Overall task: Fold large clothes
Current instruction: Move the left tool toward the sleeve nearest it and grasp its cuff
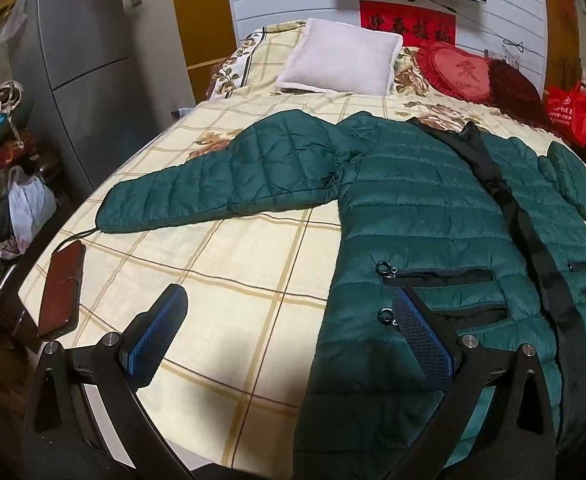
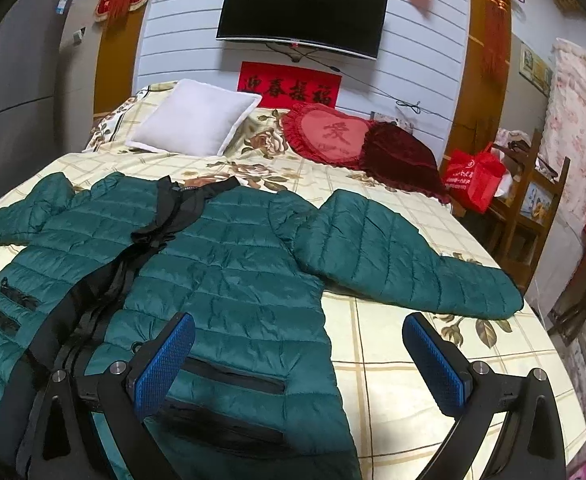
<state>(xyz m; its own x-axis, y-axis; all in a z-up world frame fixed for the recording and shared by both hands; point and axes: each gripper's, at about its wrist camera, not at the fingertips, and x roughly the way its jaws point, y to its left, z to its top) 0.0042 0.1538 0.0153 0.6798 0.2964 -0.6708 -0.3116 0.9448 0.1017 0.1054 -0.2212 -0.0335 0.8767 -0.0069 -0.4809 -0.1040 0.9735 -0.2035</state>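
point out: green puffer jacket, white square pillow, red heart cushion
Green quilted puffer jacket (image 1: 421, 200), left wrist view, on its chest panel.
White square pillow (image 2: 197, 118), right wrist view, on its centre.
Red heart-shaped frilled cushion (image 2: 333, 134), right wrist view, on its embroidered middle.

Green quilted down jacket (image 1: 433, 216) spread flat, front up, on a checked bedsheet (image 1: 229, 280), one sleeve (image 1: 213, 184) extended sideways. Left gripper (image 1: 289, 316), jaws wide apart, above the jacket's hem edge. Brown phone case (image 1: 63, 290) near the bed's edge.
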